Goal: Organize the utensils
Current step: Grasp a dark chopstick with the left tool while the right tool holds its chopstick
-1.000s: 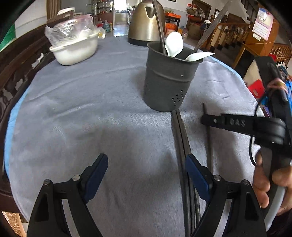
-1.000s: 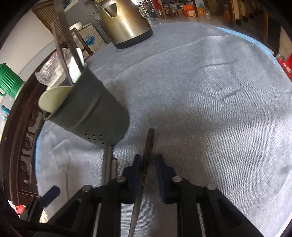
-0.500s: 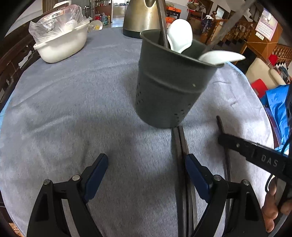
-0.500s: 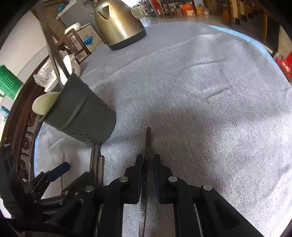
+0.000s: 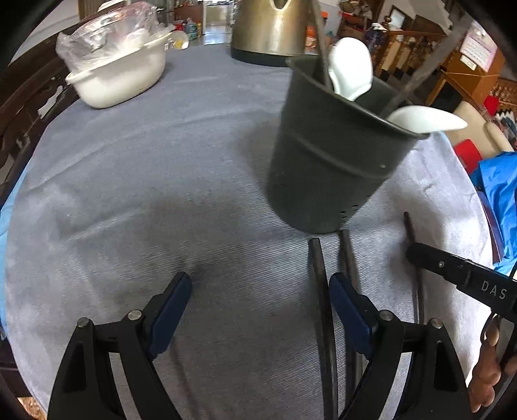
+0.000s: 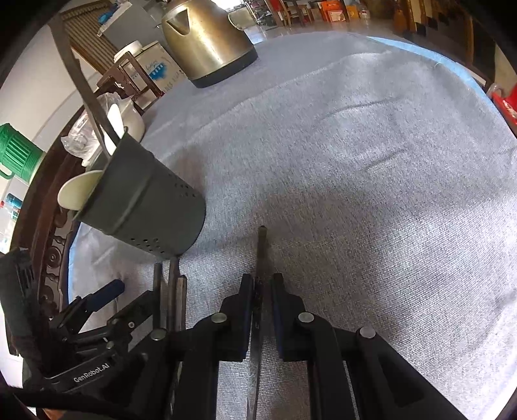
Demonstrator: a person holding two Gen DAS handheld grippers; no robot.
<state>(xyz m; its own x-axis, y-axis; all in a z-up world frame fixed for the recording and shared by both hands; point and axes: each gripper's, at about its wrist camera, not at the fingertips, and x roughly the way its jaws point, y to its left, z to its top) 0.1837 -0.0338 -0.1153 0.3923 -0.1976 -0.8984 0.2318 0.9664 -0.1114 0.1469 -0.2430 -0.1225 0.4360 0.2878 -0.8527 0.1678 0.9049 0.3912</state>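
Note:
A dark grey utensil holder (image 5: 332, 161) stands on the grey cloth with two white spoons (image 5: 350, 72) and dark sticks in it. Two dark chopsticks (image 5: 320, 290) lie on the cloth in front of it. My left gripper (image 5: 260, 287) is open above them; one stick runs just inside its right finger, the other under that finger. My right gripper (image 6: 261, 284) is shut on a third dark chopstick (image 6: 262, 245), whose tip points forward low over the cloth. The holder (image 6: 145, 206) stands to its left, and the left gripper (image 6: 129, 300) hovers over the pair (image 6: 173, 281).
A brass-coloured kettle (image 5: 271, 29) stands at the back of the round table. A white dish (image 5: 119, 77) covered in plastic sits at the back left. Open grey cloth (image 6: 371, 161) spreads to the right of the holder. A hand (image 5: 488, 371) grips the right tool.
The left gripper has moved in toward the holder, which now looks larger and closer. The chopstick in the right gripper has straightened from a slant to lie along the fingers.

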